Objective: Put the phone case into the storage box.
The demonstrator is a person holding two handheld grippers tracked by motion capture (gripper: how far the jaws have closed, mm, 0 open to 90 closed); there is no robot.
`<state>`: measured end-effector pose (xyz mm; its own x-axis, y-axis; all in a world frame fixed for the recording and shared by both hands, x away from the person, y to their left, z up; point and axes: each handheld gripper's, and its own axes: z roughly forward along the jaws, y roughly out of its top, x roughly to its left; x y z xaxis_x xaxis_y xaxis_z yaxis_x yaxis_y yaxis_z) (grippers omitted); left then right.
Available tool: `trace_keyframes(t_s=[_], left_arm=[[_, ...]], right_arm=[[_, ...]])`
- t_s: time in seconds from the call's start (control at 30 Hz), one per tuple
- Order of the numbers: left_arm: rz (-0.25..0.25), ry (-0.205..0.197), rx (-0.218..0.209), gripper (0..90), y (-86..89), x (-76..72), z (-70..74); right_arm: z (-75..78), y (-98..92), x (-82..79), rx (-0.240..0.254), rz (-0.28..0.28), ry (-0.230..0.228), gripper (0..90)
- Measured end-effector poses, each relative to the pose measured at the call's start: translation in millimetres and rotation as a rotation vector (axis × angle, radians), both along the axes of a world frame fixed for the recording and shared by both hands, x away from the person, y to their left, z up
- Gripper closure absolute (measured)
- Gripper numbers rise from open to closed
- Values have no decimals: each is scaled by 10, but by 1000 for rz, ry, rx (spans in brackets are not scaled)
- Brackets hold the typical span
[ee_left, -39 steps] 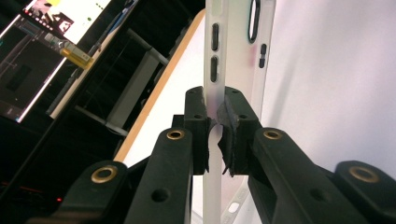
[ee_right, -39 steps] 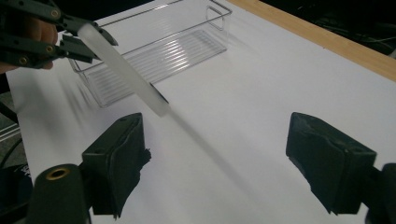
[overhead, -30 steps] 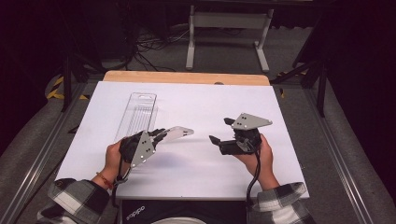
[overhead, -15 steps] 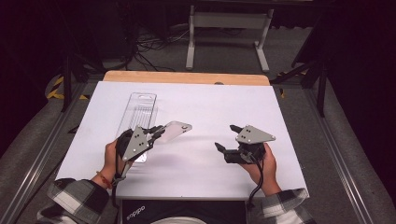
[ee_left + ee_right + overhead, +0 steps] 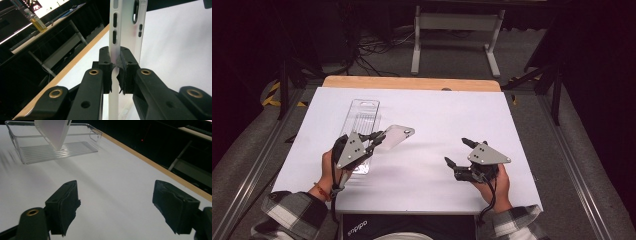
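Left tool (image 5: 377,137): clamped on the near end of a flat white slotted plastic piece (image 5: 395,136), held clear of the worktop.
Plastic piece, position: raised just beside the clear tray (image 5: 362,116), on its right side, far end angled away from it.
Clear tray: long, ribbed floor, apparently empty, flat on the white worktop (image 5: 437,115).
Right tool (image 5: 458,152): jaws spread wide, holding nothing, low over the worktop, well apart from the tray.
Grip: narrow pinch at one edge only, seen in the left tool's view (image 5: 115,70).
Risk: piece likely to swivel or slip between the pads, given the long unsupported span.
Risk: light tray likely to skid if knocked by the piece.
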<state>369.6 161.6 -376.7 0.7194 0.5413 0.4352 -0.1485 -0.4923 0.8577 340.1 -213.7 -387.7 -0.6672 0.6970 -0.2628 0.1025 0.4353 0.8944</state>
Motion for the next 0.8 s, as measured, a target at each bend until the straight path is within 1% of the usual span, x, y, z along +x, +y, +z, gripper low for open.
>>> trace_keyframes(t_s=[0.07, 0.13, 0.17, 0.23, 0.27, 0.3, 0.43, 0.5, 0.57, 0.63, 0.73, 0.8], left_arm=[[-1, 6, -16, 822, 24, 12, 9], [3, 8, -21, 822, 36, 15, 14], [3, 22, -51, 822, 72, 29, 30], [6, 22, -57, 822, 84, 33, 36], [10, 27, -72, 822, 111, 42, 49], [10, 27, -72, 822, 111, 42, 49], [19, 39, -100, 822, 163, 62, 68], [23, 38, -106, 822, 183, 74, 75], [28, 46, -118, 822, 209, 88, 77], [38, 44, -121, 822, 240, 103, 86], [53, 55, -150, 822, 299, 130, 94], [60, 57, -159, 822, 336, 147, 101]], right_arm=[[-17, -1, -2, 2, -5, -5, 199], [-34, 2, 4, 4, -6, -3, 199], [-42, 5, 9, 2, -9, -3, 199], [-50, 11, 11, 1, -11, -3, 199], [-56, 15, 14, -4, -12, 0, 199], [-59, 17, 15, -5, -12, 0, 199], [-69, 21, 23, -6, -14, 1, 199], [-75, 20, 27, -7, -16, 2, 199], [-77, 21, 28, -6, -16, 2, 199], [-77, 21, 28, -7, -17, -1, 199], [-80, 13, 34, -5, -19, -1, 200], [-81, 6, 40, -1, -17, 7, 204]])
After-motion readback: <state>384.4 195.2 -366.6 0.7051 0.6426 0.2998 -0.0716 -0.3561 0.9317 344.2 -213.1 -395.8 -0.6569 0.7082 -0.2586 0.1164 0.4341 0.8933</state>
